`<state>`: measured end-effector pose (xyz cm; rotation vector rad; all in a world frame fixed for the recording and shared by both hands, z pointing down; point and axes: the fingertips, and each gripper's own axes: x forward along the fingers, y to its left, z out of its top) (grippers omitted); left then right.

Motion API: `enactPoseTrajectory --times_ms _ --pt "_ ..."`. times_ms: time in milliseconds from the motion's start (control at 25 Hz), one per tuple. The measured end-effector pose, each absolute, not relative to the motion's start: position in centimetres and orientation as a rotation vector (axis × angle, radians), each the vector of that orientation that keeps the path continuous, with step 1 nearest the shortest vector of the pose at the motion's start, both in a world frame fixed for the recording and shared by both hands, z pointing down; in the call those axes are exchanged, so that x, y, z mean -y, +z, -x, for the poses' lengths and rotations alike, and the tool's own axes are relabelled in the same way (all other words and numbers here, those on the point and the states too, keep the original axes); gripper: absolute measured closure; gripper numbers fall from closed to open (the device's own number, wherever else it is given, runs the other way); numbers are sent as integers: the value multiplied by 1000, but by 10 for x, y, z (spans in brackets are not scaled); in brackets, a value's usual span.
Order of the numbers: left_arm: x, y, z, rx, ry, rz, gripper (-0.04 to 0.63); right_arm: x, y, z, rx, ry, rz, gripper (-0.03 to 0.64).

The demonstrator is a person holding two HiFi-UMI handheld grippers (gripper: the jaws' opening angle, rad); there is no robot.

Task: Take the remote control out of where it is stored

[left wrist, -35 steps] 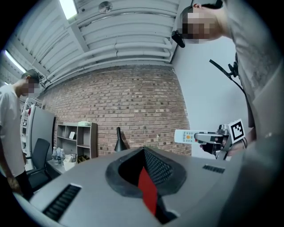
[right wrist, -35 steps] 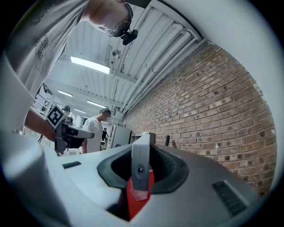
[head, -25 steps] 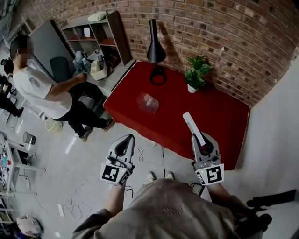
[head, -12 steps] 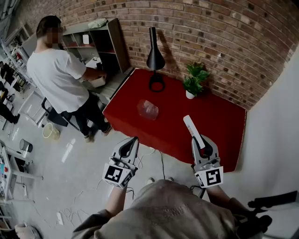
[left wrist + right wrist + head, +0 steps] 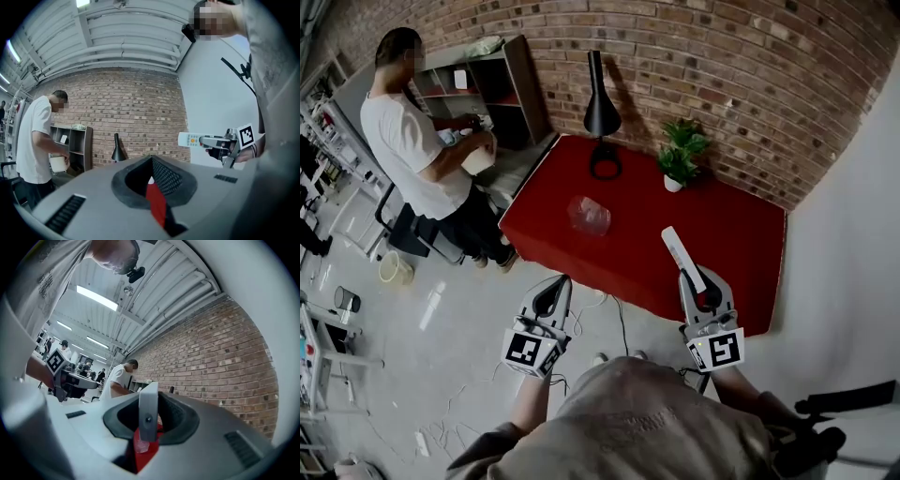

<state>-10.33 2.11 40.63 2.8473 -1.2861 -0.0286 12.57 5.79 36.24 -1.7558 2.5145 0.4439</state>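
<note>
A white remote control point(image 5: 682, 260) sticks out forward from my right gripper point(image 5: 695, 281), which is shut on its near end above the front edge of the red table point(image 5: 722, 234). In the right gripper view the remote point(image 5: 148, 411) stands edge-on between the jaws. The left gripper view catches the remote point(image 5: 188, 139) and the right gripper point(image 5: 220, 141) off to the right. My left gripper point(image 5: 553, 286) hovers over the floor in front of the table's left corner, its fingertips together with nothing between them. A crumpled clear plastic bag point(image 5: 588, 216) lies on the table.
A black lamp point(image 5: 602, 112) and a potted plant point(image 5: 679, 157) stand at the table's back by the brick wall. A person in a white shirt point(image 5: 408, 155) stands at the open shelf point(image 5: 502, 89) on the left. Cables lie on the floor.
Both grippers have stayed almost still, the remote kept in the right one. The person at the left has straightened up and turned toward the shelf.
</note>
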Motion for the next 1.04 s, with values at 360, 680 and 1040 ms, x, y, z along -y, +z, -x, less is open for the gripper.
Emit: enactPoseTrajectory --times_ms 360,680,1040 --pt "-25 414 104 1263 -1 -2845 591 -64 371 -120 -2532 432 1769 535" --pt "-25 416 106 1250 19 -2846 591 -62 376 -119 -2519 369 1789 535" --pt "-24 416 107 1254 26 -2843 591 -60 379 -118 -2536 395 1797 535"
